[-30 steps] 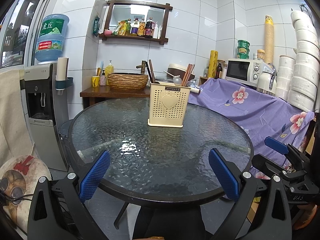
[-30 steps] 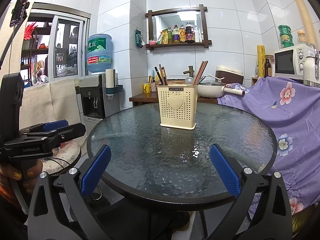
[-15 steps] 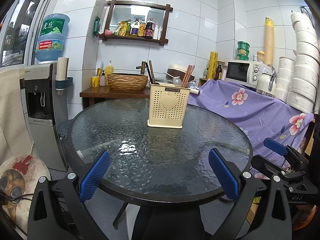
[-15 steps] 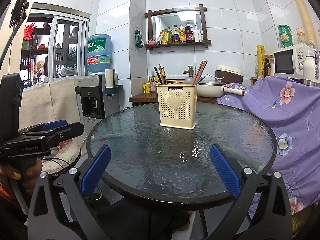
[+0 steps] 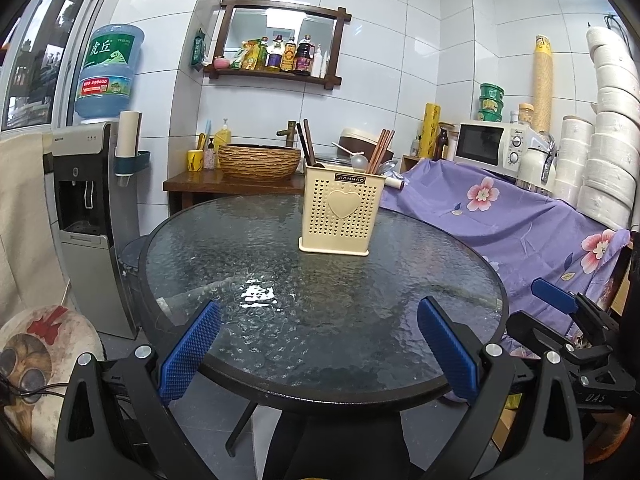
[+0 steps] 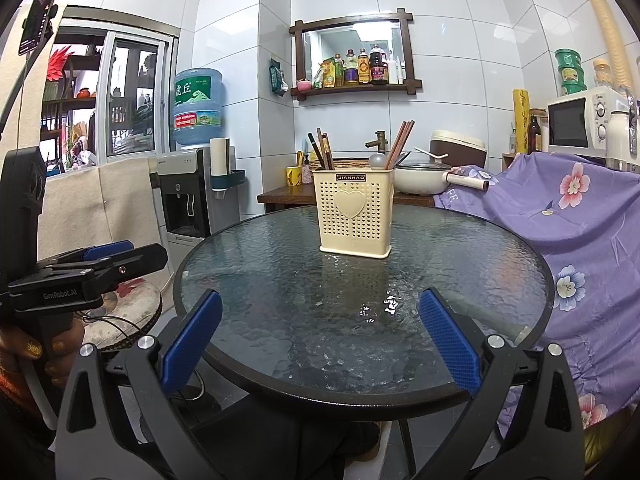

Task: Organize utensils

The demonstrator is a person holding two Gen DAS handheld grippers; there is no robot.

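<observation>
White tiles cover the walls around our round glass table [image 5: 320,304], which carries only a cream utensil holder [image 5: 340,214] with a heart on its front. It stands upright toward the table's 12 o'clock edge. Dark chopsticks [image 6: 322,150] lean at its 11 o'clock corner, reddish-brown chopsticks [image 6: 400,142] at its 1 o'clock corner, and a spoon [image 5: 359,161] sits between them. We hold our left gripper [image 5: 318,354] at the table's 6 o'clock rim, fingers spread wide with nothing between them. Our right gripper [image 6: 320,346] hangs likewise at that near rim, fingers wide apart and empty. A purple floral cloth [image 5: 520,220] drapes the furniture at 3 o'clock, and a water dispenser [image 5: 90,216] stands at 9 o'clock.
</observation>
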